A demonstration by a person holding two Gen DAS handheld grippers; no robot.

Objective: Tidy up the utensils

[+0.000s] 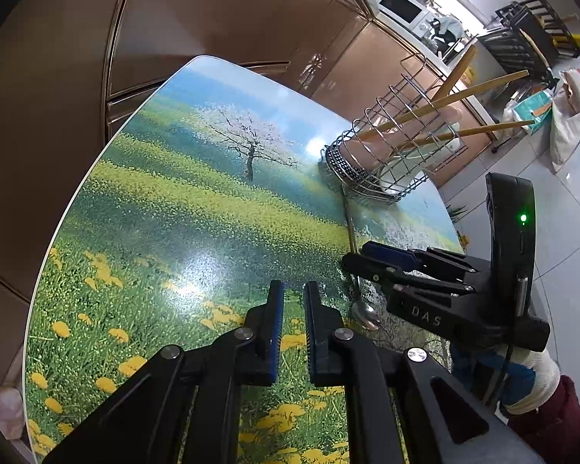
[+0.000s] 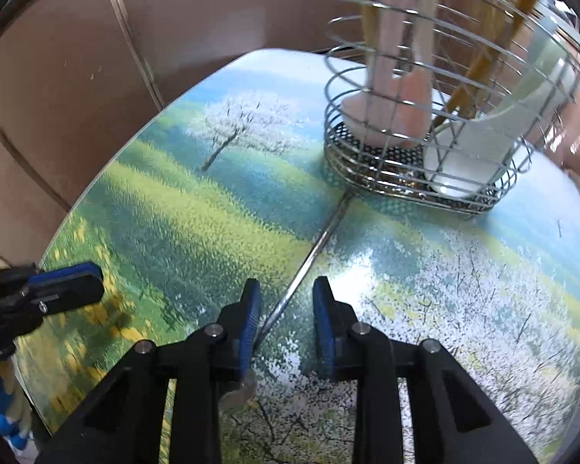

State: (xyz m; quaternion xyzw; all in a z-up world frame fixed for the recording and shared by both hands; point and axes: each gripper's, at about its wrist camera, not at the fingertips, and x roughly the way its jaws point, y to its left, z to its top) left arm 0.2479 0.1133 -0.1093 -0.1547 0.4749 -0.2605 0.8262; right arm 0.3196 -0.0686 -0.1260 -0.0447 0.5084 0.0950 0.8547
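Note:
A metal spoon (image 1: 365,315) lies flat on the meadow-print table (image 1: 166,208), its handle pointing at the wire utensil holder (image 1: 382,166). In the right wrist view the spoon handle (image 2: 313,251) runs between the fingers of my right gripper (image 2: 287,305). That gripper is open and low over the table; the handle is close to the left pad and the right pad is clear of it. My left gripper (image 1: 294,305) hovers just left of the spoon, its jaws a narrow gap apart with nothing between them. The holder (image 2: 425,154) contains wooden-handled utensils with pink and white heads.
Brown glossy cabinet panels (image 1: 212,11) wrap around the table's far and left sides. Past the right edge are a tiled floor, a microwave (image 1: 402,5), a black rack (image 1: 529,31) and bags (image 1: 568,116). A gloved hand (image 1: 529,379) holds the right gripper (image 1: 353,257).

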